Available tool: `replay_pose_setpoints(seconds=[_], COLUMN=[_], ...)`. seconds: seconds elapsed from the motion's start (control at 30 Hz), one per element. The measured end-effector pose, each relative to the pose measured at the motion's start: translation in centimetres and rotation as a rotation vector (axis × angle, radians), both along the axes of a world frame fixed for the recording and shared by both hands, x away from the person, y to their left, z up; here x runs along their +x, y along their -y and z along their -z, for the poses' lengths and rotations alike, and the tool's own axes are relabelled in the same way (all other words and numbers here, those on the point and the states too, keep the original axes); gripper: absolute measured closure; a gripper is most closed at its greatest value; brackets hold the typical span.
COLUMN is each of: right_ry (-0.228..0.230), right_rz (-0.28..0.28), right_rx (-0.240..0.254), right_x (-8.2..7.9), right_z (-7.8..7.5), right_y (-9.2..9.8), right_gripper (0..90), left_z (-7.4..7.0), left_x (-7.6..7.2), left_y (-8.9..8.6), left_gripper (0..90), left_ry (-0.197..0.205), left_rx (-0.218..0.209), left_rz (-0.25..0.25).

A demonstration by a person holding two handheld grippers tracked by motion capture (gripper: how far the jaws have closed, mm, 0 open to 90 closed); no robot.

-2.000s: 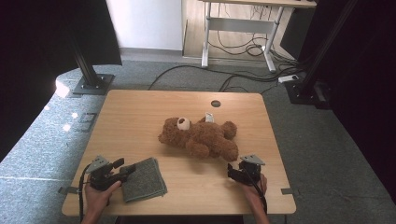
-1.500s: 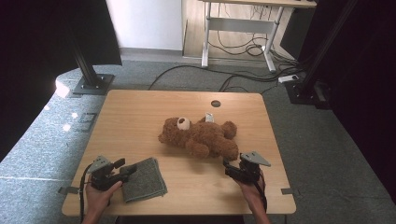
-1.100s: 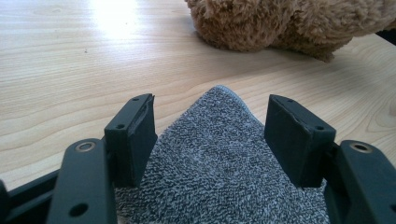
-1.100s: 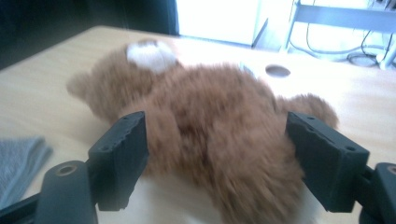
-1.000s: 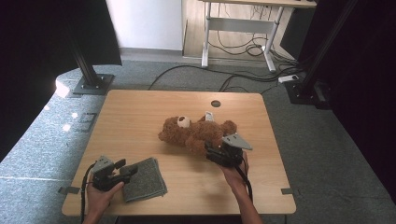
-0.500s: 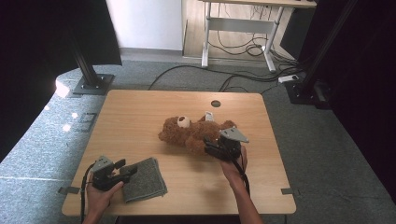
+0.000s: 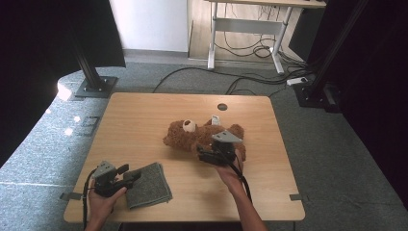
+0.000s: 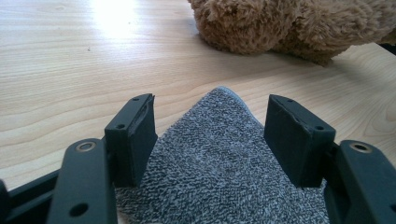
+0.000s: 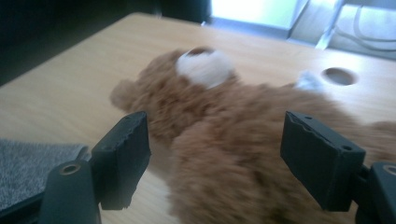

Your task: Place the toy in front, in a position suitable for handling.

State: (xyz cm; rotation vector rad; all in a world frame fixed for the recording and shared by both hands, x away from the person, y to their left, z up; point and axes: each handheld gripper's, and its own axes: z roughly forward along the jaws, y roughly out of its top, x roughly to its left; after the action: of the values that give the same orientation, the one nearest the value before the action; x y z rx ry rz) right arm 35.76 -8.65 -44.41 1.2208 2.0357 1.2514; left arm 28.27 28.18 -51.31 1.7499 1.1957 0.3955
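High view: a light wooden table [image 7: 144, 120] seen from above, with the person's forearms coming in from the 6 o'clock edge. At about 8 o'clock on the tabletop, the left gripper [image 7: 126, 176] rests in the person's hand, its jaws apart and pointing toward 3 o'clock over the edge of a folded grey cloth [image 7: 150, 185]. In the left gripper view the cloth [image 8: 219, 168] lies flat between the two open jaws, neither pad pressing on it.

Near the middle of the table, a brown teddy bear [image 7: 192, 137] lies on its back, head toward 9 o'clock, white muzzle up. The right gripper [image 7: 201, 155] sits at the bear's 5 o'clock side, jaws spread wide and aimed at its body. In the right gripper view the bear's [image 9: 233, 140] furry limb fills the gap between the jaws, which have not closed on it; the fur is blurred, so I cannot tell whether a pad already brushes it.

The step in hand looks like the reach for the bear with the right gripper. The next move likely calls for easing the jaws a little farther around the limb or torso, then closing firmly, since soft plush compresses and may slip from a shallow pinch
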Motion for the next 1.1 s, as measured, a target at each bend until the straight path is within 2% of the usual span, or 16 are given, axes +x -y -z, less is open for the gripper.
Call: replay_pose_setpoints(seconds=[0.13,0.27,0.3,0.33,0.43,0.5,0.53,0.6,0.63,0.73,0.83,0.97,1.1], right_ry=[-0.051,-0.099,-0.111,-0.116,-0.117,-0.117,-0.126,-0.123,-0.124,-0.143,-0.172,-0.191,-0.184], right_rz=[-0.028,-0.020,-0.016,-0.015,-0.011,-0.015,-0.030,-0.031,-0.026,-0.057,-0.109,-0.148,-0.162], right_rx=[-0.033,-0.080,-0.090,-0.101,-0.109,-0.146,-0.194,-0.218,-0.207,-0.156,-0.074,-0.042,-0.033], right_x=[1.3,2.4,2.6,2.8,2.7,2.6,2.5,2.5,2.4,2.6,2.3,0.9,-0.8], right_z=[1.7,3.5,4.0,4.8,5.3,5.8,6.5,7.1,7.3,7.6,7.6,8.1,8.4], right_y=[-2.2,-3.1,-3.2,-3.1,-3.0,-3.2,-3.4,-3.6,-3.5,-2.8,-1.6,-0.4,0.3], right_gripper=[25.7,28.9,32.0,37.8,43.0,47.4,49.6,56.1,60.3,68.6,70.2,70.0,69.1], left_z=[0.1,0.2,0.2,0.2,0.3,0.3,0.3,0.3,0.3,0.3,0.3,0.4,0.3], left_x=[0.2,0.2,0.2,0.3,0.2,0.2,0.1,0.1,0.2,0.2,0.2,0.5,0.5], left_y=[-0.3,-0.5,-0.5,-0.5,-0.4,-0.3,-0.3,-0.3,-0.3,-0.4,-0.5,-0.4,-0.4], left_gripper=[33.7,33.7,33.7,33.7,33.7,33.7,33.7,33.7,33.7,33.7,33.8,33.9,33.9], left_ry=[-0.006,-0.009,-0.009,-0.010,-0.009,-0.009,-0.009,-0.010,-0.009,-0.009,-0.010,-0.018,-0.021], left_rx=[-0.003,0.003,0.004,0.005,0.007,0.008,0.009,0.009,0.009,0.008,0.005,-0.003,-0.024], left_rz=[-0.008,-0.013,-0.013,-0.013,-0.013,-0.011,-0.010,-0.009,-0.009,-0.013,-0.011,-0.007,-0.006])
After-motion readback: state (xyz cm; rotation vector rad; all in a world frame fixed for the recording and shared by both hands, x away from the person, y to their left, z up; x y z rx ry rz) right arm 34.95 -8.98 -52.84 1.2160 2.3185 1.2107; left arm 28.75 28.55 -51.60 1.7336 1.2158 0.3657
